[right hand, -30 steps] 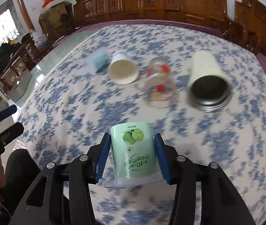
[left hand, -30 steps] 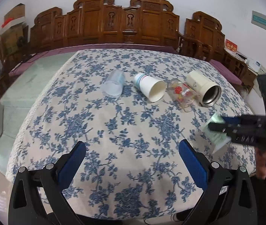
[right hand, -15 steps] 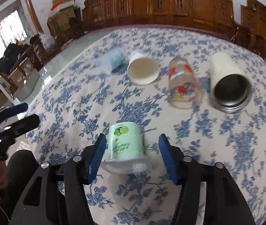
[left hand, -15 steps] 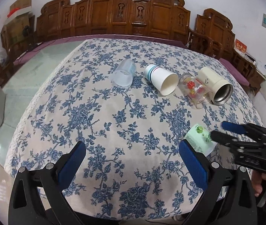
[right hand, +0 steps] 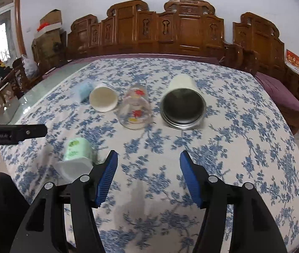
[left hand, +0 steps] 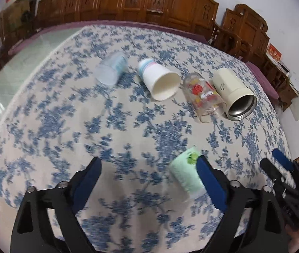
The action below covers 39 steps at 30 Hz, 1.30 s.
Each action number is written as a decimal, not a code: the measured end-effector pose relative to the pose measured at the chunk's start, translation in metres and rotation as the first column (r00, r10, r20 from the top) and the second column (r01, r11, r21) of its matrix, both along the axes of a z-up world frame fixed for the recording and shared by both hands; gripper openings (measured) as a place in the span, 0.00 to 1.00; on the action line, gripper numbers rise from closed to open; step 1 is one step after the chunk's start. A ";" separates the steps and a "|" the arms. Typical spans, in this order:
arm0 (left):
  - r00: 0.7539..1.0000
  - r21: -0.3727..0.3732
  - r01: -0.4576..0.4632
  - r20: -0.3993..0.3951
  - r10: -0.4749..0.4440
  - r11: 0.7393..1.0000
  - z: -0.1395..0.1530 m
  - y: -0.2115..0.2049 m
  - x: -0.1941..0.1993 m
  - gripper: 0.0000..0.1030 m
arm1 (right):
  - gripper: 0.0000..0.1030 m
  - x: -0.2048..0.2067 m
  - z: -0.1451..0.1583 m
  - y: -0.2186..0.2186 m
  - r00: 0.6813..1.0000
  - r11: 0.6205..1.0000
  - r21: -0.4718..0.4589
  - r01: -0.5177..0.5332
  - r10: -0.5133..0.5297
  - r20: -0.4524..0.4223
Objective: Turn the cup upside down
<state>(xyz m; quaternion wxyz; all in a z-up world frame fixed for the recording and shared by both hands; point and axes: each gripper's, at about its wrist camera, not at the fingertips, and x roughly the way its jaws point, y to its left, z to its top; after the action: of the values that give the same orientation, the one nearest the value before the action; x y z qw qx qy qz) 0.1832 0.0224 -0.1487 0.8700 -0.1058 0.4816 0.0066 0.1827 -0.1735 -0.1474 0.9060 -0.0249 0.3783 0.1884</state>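
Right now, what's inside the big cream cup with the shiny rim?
The cream cup lies on its side with its mouth toward the right wrist camera. Inside shows only dark, bare metal wall, nothing stored. The deepest part is too shadowed to check.

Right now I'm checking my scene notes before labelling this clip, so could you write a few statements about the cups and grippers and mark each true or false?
1. The green cup stands mouth-down on the tablecloth. True.
2. The right gripper is shut on the green cup. False: it is open and empty, with the cup off to its left.
3. The white paper cup lies on its side. True.
4. The cream steel-lined tumbler stands upright. False: it lies on its side, mouth toward the cameras.
5. The left gripper holds the printed glass. False: it is open and empty.
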 end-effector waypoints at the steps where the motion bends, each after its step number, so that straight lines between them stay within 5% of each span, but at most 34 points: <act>1: 1.000 -0.011 -0.004 -0.012 0.004 1.000 -0.002 -0.002 0.003 0.80 | 0.62 0.001 -0.001 -0.002 1.000 1.000 0.006 0.002 -0.002 -0.001; 13: 0.985 -0.104 -0.062 -0.168 0.044 0.993 -0.034 -0.034 0.034 0.61 | 0.62 0.000 -0.001 -0.015 1.000 0.999 0.042 0.026 -0.026 -0.004; 27: 0.964 -0.149 -0.091 -0.262 0.049 0.985 -0.052 -0.041 0.053 0.61 | 0.62 -0.002 -0.001 -0.013 1.000 0.999 0.050 0.019 -0.019 -0.005; 30: 0.961 -0.153 -0.084 -0.274 0.040 0.985 -0.054 -0.041 0.056 0.50 | 0.62 -0.003 -0.002 -0.011 1.000 0.999 0.047 0.014 -0.014 -0.005; 34: 0.969 -0.152 -0.066 -0.244 0.027 0.986 -0.047 -0.038 0.059 0.49 | 0.62 -0.003 -0.004 -0.008 1.000 0.999 0.045 0.011 -0.011 -0.009; 39: 0.993 -0.055 -0.007 -0.120 0.000 0.998 -0.029 -0.038 0.066 0.49 | 0.62 -0.003 -0.005 -0.007 1.000 0.999 0.047 0.011 -0.011 -0.012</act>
<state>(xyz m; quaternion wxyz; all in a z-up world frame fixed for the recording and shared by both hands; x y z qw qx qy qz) 0.2493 -0.0156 -0.1776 0.8363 -0.1302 0.5326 0.0010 0.1800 -0.1809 -0.1521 0.9052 -0.0003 0.3791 0.1924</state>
